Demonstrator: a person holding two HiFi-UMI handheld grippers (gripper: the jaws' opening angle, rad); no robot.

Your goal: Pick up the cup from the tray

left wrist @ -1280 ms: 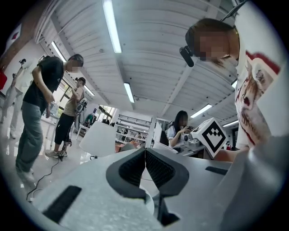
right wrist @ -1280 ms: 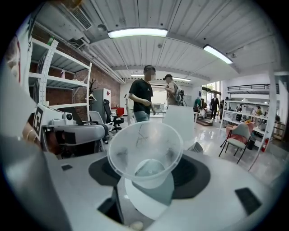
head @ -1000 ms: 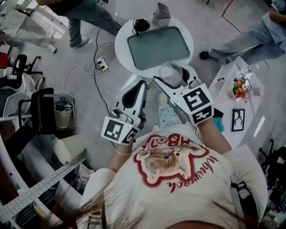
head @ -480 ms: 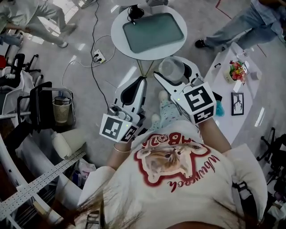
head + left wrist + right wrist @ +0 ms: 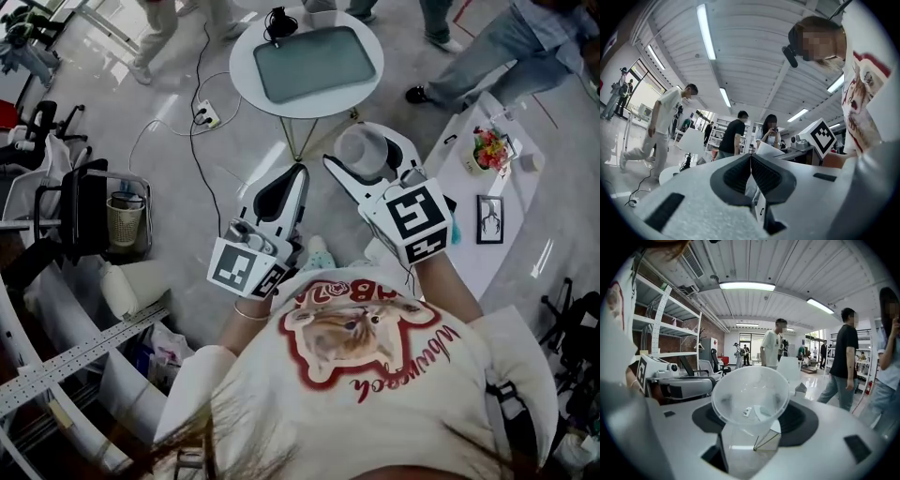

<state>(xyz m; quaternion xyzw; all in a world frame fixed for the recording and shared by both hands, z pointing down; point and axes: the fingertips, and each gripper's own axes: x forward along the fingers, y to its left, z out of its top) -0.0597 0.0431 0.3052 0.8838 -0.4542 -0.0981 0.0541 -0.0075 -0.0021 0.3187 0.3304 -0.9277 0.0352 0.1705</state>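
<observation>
Right gripper (image 5: 361,142) clamping clear cup (image 5: 750,399) between its 2 jaws. Left gripper (image 5: 751,171) jaws pressing together, empty. Tray (image 5: 316,64) sitting on round table (image 5: 244,73), well apart from cup.

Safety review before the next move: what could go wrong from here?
1. The right gripper clamps the translucent cup by its sides in mid-air; it may buckle or slip out.
2. A power strip and cables lie on the floor by the round table, a likely trip hazard.
</observation>
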